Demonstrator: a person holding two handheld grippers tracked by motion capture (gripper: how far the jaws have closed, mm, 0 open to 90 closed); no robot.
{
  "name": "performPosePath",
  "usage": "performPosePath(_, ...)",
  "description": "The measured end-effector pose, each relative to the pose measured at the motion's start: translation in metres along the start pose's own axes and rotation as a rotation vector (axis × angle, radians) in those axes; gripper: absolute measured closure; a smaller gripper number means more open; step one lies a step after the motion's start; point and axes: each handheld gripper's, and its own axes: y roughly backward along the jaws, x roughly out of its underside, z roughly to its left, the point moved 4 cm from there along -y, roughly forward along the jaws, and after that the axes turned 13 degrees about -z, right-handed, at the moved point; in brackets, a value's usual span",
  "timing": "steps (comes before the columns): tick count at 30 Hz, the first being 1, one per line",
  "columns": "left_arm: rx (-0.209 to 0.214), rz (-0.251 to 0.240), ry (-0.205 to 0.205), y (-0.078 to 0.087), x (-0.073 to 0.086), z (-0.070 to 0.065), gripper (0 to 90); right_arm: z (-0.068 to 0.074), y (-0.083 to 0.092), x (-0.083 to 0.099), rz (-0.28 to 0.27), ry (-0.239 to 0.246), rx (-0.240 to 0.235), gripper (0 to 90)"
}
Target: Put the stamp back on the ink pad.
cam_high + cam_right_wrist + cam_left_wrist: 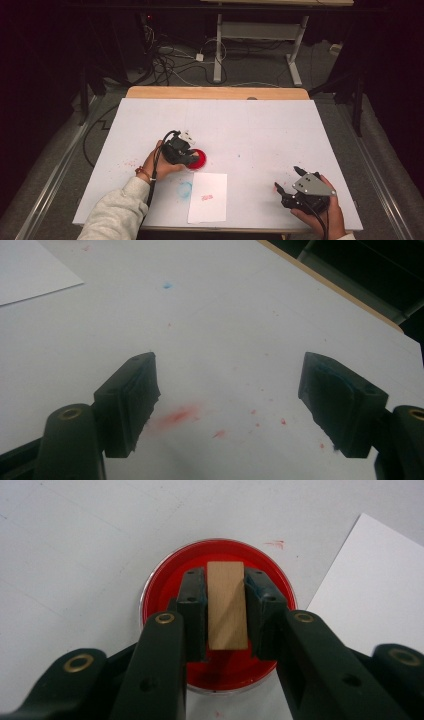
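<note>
Here, the left gripper (226,605) clamps a wooden block (227,606) over a red dish (165,575), its underside hidden; the right gripper (227,405) gapes empty, apparently just above the table (215,315).

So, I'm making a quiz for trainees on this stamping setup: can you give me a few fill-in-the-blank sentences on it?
1. The left gripper is shut on a small ____ block.
2. That block is held over a round shallow dish of ____ ink.
3. The right gripper has its jaws ____, with nothing between them.
4. The white sheet of paper bears a ____ stamp mark.

Missing words: wooden; red; open; red
</note>
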Motion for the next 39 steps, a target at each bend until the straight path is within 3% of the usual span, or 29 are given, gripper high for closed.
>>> performPosePath(7, -0.011, -0.014, -0.02, 0.005, -0.003, -0.002, 59.7, 0.0, 0.001, -0.001, -0.006, -0.002, 0.002, 24.2)
performPosePath(10, -0.041, -0.035, -0.034, 0.01, -0.006, -0.003, 55.5, -0.001, 0.001, 0.0, -0.004, -0.004, 0.003, 24.2)
performPosePath(15, -0.081, -0.123, -0.037, 0.018, -0.012, -0.006, 48.3, -0.001, 0.001, 0.0, -0.006, -0.001, 0.0, 24.2)
performPosePath(23, -0.128, -0.171, -0.072, 0.026, -0.017, -0.011, 35.6, 0.0, 0.001, -0.001, -0.009, 0.001, 0.0, 24.2)
performPosePath(31, -0.131, -0.239, -0.089, 0.028, -0.021, -0.018, 21.2, 0.001, 0.002, -0.002, -0.013, 0.001, -0.003, 24.2)
performPosePath(39, -0.156, -0.323, -0.14, 0.038, -0.027, -0.026, 18.8, 0.001, 0.002, -0.003, -0.016, 0.0, -0.003, 24.2)
